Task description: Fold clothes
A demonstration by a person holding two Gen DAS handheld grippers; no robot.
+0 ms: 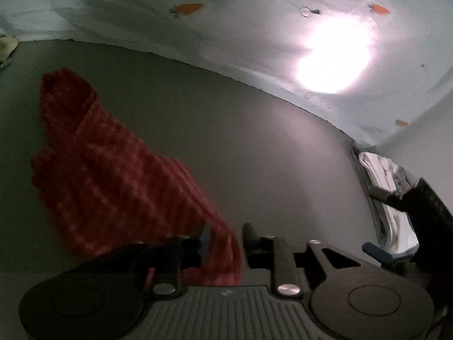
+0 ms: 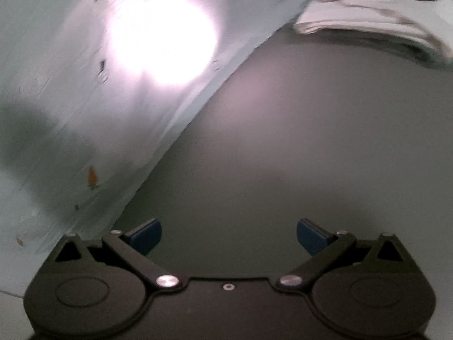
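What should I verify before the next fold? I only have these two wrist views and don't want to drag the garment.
1. Left claw shut on the red knit garment: ok, cloth runs between its fingers.
2. Right claw open and empty: ok, jaws wide apart over bare grey surface.
3. Garment lying flat: not ok, it is bunched and twisted.
4. Free corner for the right claw to pinch: cannot tell.
5. Folded white pile apart from the red garment: ok.
6. Carrot-print sheet clear of both claws: ok.

Red garment point(image 1: 113, 175): ribbed knit cloth. Table point(image 2: 283, 147): smooth, matt grey. Pale sheet point(image 2: 70, 99): thin printed cloth.
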